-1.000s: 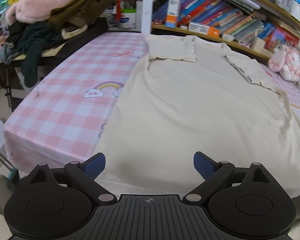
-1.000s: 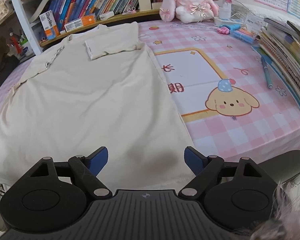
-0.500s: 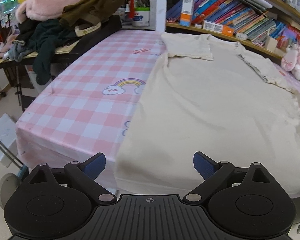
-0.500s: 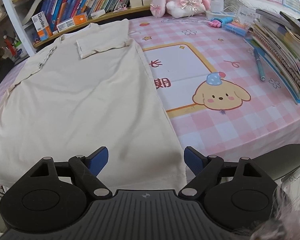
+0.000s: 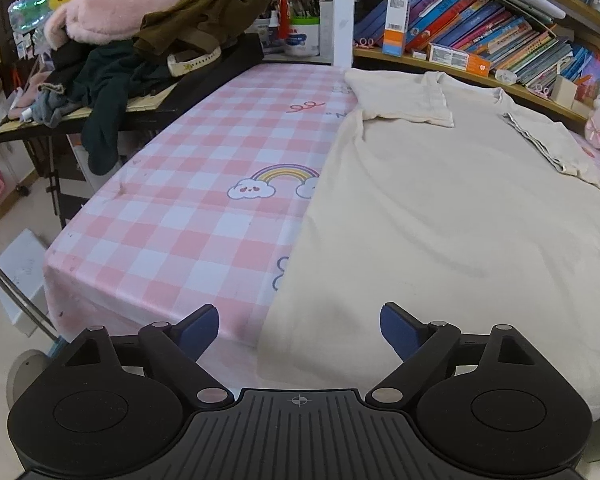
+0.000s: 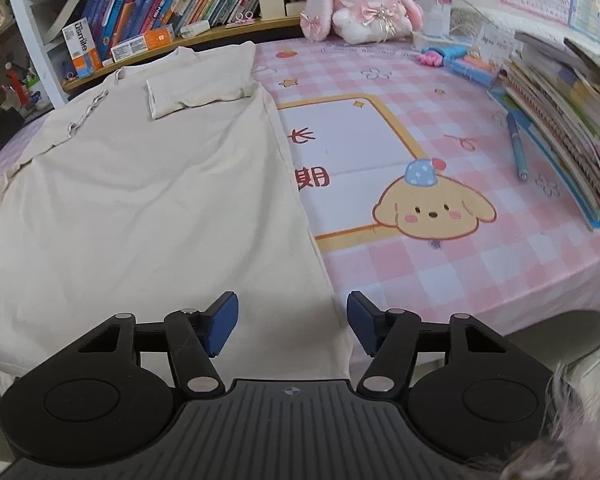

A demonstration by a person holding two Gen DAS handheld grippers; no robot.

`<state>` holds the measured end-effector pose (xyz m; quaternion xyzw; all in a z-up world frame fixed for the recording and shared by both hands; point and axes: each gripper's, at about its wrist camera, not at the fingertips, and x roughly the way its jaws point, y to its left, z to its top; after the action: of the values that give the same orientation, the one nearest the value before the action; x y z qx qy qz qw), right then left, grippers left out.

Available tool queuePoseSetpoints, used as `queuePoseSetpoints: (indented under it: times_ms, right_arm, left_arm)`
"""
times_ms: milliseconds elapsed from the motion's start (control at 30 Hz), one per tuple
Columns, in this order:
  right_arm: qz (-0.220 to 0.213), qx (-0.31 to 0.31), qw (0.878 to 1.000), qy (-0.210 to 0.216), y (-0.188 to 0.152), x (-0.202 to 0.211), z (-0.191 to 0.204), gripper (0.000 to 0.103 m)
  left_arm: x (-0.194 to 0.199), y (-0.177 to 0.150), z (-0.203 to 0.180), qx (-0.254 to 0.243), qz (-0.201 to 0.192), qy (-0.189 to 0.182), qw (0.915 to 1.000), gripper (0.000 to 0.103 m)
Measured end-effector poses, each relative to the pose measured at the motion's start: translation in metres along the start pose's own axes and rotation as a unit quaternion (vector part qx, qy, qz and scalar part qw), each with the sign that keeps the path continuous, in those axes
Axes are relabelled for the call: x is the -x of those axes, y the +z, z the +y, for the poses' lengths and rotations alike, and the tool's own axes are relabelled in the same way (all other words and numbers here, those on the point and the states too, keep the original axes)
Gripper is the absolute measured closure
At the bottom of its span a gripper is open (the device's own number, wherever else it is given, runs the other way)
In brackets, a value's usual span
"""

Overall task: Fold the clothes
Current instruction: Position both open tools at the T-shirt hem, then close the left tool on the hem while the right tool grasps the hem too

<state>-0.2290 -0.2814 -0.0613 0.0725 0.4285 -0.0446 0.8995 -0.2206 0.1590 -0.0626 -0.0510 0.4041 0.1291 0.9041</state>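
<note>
A cream short-sleeved garment [image 5: 452, 216] lies flat on the pink checked table [image 5: 204, 208], both sleeves folded inward onto its body. Its hem hangs over the near table edge. My left gripper [image 5: 300, 328] is open just in front of the hem's left corner, with the blue pads either side of that corner. In the right wrist view the same garment [image 6: 140, 208] fills the left half, and my right gripper [image 6: 292, 324] is open around the hem's right corner [image 6: 336, 344]. Neither gripper holds cloth.
A heap of dark clothes and a pink plush [image 5: 112, 40] sits on a side stand at left. Bookshelves [image 5: 480, 44] run along the back. On the right are a plush rabbit [image 6: 360, 12], a stack of books [image 6: 564, 128] and a pen [image 6: 516, 146].
Both grippers have shifted outward from the hem's middle to its corners, left one leftward, right one rightward. The right gripper's jaws have narrowed somewhat. The garment has not moved.
</note>
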Motion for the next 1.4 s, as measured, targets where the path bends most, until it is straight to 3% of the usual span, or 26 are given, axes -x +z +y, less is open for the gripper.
queuePoseSetpoints:
  times_ms: [167,667,800,1033,1133,1267,1400]
  right_arm:
    - [-0.002,0.011,1.000,-0.008,0.000,-0.003,-0.002,0.051]
    - [0.003,0.012,1.000,0.007,0.003,0.012,-0.020,0.052]
    - [0.015,-0.015,1.000,0.015,0.001,0.010,-0.029,0.052]
    - [0.039,-0.074,0.995,0.050,0.003,0.010,-0.042,0.050]
    - [0.044,-0.104,0.992,0.055,0.002,0.015,-0.053,0.051]
    - [0.035,-0.087,0.994,0.052,0.003,0.014,-0.053,0.055]
    - [0.026,-0.026,0.999,0.032,0.001,0.010,-0.039,0.056]
  left_arm:
    - [-0.002,0.001,0.001,-0.001,0.001,-0.002,1.0000,0.019]
    - [0.012,-0.003,0.011,-0.021,-0.005,-0.026,0.9994,0.019]
    - [0.008,-0.006,0.016,-0.016,0.007,-0.028,0.9995,0.019]
    - [0.006,-0.012,0.026,0.007,0.028,-0.064,0.9975,0.019]
    - [0.002,-0.013,0.032,0.020,0.031,-0.060,0.9975,0.019]
    - [-0.002,-0.014,0.034,0.016,0.028,-0.048,0.9983,0.019]
    - [-0.009,-0.014,0.037,0.016,0.031,-0.051,0.9981,0.024]
